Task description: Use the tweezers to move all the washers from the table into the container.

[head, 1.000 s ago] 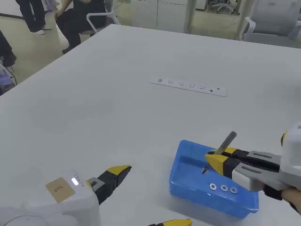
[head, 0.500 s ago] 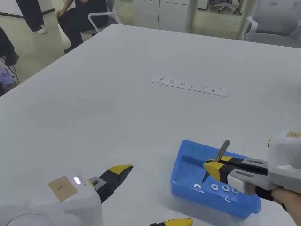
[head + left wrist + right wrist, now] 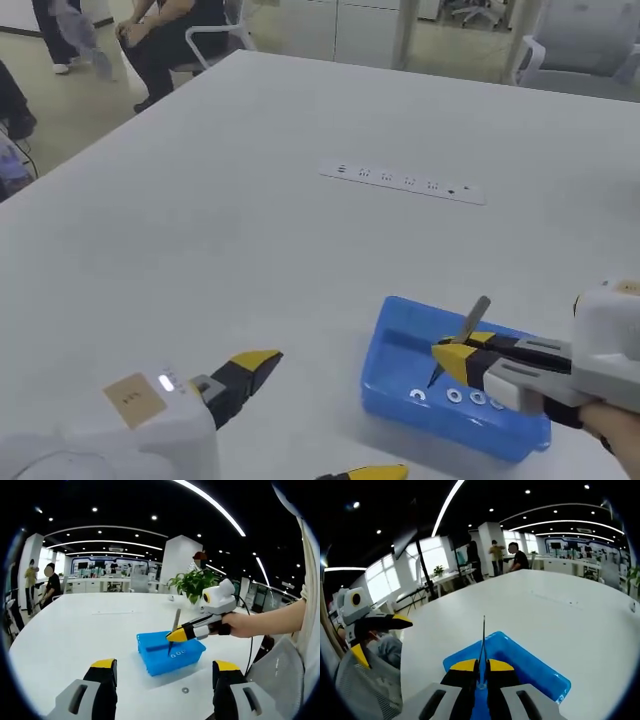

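A blue container sits on the white table near the front right, and several washers lie in a row on its floor. My right gripper is shut on metal tweezers, whose tips point down into the container above the washers. In the right gripper view the tweezers rise from between the closed jaws over the container. My left gripper is open at the front left, apart from the container. One washer lies on the table between the left jaws, in front of the container.
A white power strip lies across the middle of the table. People sit and stand beyond the far left table edge. A potted plant stands behind the right gripper. The left gripper appears at the left.
One more washer now lies at the left end of the row in the container. The right gripper with the tweezers has dropped slightly lower over the container. The left gripper has stayed put.
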Motion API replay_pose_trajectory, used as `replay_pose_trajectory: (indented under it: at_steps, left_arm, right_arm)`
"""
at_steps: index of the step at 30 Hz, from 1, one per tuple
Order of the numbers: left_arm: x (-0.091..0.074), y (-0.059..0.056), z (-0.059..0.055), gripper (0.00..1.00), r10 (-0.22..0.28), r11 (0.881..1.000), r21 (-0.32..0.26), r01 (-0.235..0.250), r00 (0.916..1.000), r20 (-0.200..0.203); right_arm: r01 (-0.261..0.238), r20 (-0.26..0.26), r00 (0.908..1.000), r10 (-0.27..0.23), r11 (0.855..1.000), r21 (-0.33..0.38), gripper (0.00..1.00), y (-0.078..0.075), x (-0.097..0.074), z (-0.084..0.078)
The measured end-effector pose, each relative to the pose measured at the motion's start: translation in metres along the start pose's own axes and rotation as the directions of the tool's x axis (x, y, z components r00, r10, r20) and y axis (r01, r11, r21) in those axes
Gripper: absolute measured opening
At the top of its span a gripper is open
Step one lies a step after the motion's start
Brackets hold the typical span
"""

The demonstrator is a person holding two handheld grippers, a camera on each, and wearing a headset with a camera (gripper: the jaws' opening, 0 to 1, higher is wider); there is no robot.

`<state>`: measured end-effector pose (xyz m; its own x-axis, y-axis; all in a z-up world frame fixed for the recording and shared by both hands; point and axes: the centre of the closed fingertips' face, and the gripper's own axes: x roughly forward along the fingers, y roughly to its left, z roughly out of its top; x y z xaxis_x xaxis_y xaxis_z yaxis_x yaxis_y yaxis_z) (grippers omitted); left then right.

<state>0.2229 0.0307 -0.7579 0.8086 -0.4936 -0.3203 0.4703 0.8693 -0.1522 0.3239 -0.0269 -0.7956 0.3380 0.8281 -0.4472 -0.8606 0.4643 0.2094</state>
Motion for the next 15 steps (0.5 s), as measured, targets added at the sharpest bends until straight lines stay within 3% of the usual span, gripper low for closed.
replay_pose_trajectory:
  at_steps: [8,12,15]
  left_arm:
    - [0.000,0.001,0.000,0.79,-0.001,1.000,0.002,0.001,1.0000,0.001]
    - [0.000,0.000,0.000,0.79,-0.002,1.000,0.004,0.002,1.0000,0.001]
    - [0.000,0.000,0.000,0.79,-0.002,1.000,0.005,0.002,1.0000,0.000]
  right_arm:
    - [-0.009,0.090,0.9959,0.011,1.000,-0.020,0.03,0.015,-0.014,0.026]
    - [-0.046,0.147,0.9879,0.049,0.999,-0.020,0.04,0.032,-0.022,0.038]
    - [-0.081,0.162,0.9832,0.084,0.996,-0.028,0.04,0.044,-0.026,0.038]
